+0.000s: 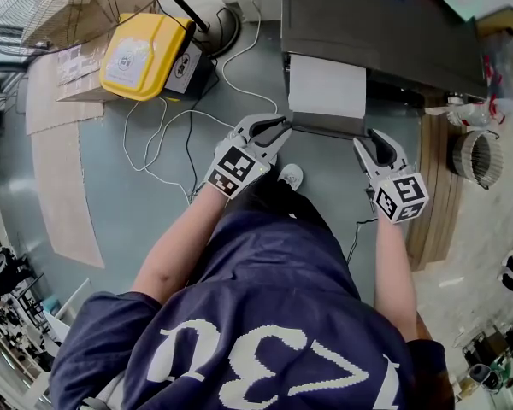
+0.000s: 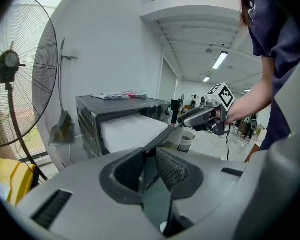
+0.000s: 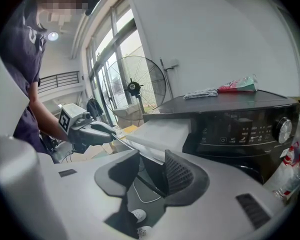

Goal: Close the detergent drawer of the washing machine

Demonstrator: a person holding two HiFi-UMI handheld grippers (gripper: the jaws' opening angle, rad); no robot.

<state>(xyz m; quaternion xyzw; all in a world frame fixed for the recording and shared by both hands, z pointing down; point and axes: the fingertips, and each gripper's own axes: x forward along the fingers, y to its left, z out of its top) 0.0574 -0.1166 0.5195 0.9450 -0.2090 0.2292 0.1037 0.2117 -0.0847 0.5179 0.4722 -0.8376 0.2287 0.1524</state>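
- The detergent drawer (image 1: 327,85) looks like a rigid plastic tray on slides. My guess is that it is light and stiff and will run straight in under a steady push, with little weight to fight.
- It probably binds if pushed from one end only, so even pressure from both ends should keep it square in its slot.
- The best hold is where the tools already are, on the dark front panel (image 1: 325,128). This thin, hard lip could slip in smooth pads but is unlikely to crush.
- The left gripper (image 1: 282,131) sits at the panel's 9 o'clock end. In its own view the jaws are part-way closed, pinching the panel's edge between the ribbed pads.
- The right gripper (image 1: 369,139) sits at the 3 o'clock end. Its jaws are a little wider and seem to clamp the panel's corner, with floor showing below the grip.
- The drawer stands well out of the washing machine (image 1: 385,24) at 12 o'clock from the person, so the closing is not yet done.
- Its top is a flat white slab, wide and shallow, and its front is dark like the machine's body.
- The control panel (image 3: 250,129) with a round knob lies at the drawer's 3 o'clock — clear of both tools.
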